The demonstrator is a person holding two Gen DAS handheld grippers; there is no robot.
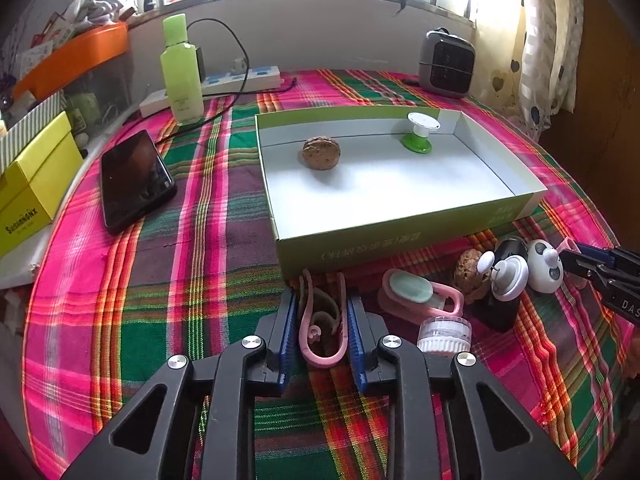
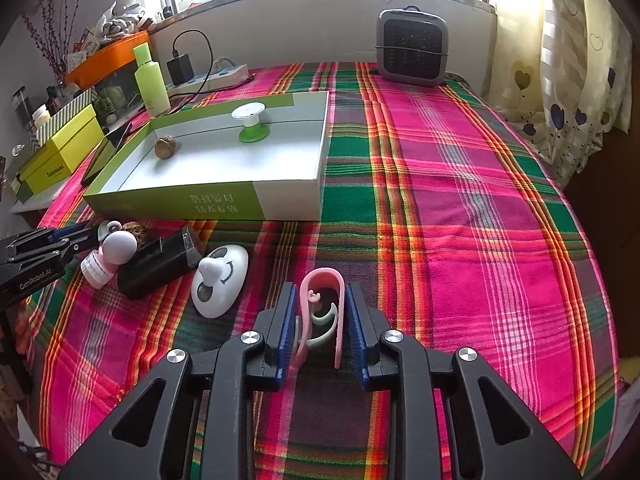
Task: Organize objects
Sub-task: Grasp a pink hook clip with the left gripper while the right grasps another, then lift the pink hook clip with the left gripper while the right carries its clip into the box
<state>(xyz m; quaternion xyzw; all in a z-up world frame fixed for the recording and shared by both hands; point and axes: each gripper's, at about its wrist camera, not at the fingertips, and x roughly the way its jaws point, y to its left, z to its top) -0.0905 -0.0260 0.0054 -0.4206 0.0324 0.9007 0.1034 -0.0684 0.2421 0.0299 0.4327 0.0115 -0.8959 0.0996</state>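
A shallow green-and-white box (image 1: pixel 404 236) (image 2: pixel 208 204) lies on the plaid cloth; inside are a walnut (image 1: pixel 321 152) (image 2: pixel 165 147) and a green-and-white spool (image 1: pixel 420 132) (image 2: pixel 252 122). My left gripper (image 1: pixel 323 312) is shut on a pink clip (image 1: pixel 320 332) just before the box's near wall. My right gripper (image 2: pixel 322 304) is shut on another pink clip (image 2: pixel 324 288); it also shows in the left wrist view (image 1: pixel 576 260). Loose items lie beside the box: a white panda-face holder (image 2: pixel 220 280) (image 1: pixel 542 266), a black block (image 2: pixel 160 260), a second walnut (image 1: pixel 468 276), a pink case (image 1: pixel 416 292), a small white jar (image 1: pixel 444 334).
A black phone (image 1: pixel 134 180), a green bottle (image 1: pixel 182 72), a power strip (image 1: pixel 240 80) and yellow boxes (image 1: pixel 32 188) stand at the left. A grey heater (image 2: pixel 412 48) (image 1: pixel 446 64) stands at the back by the window wall. Curtains hang at the right.
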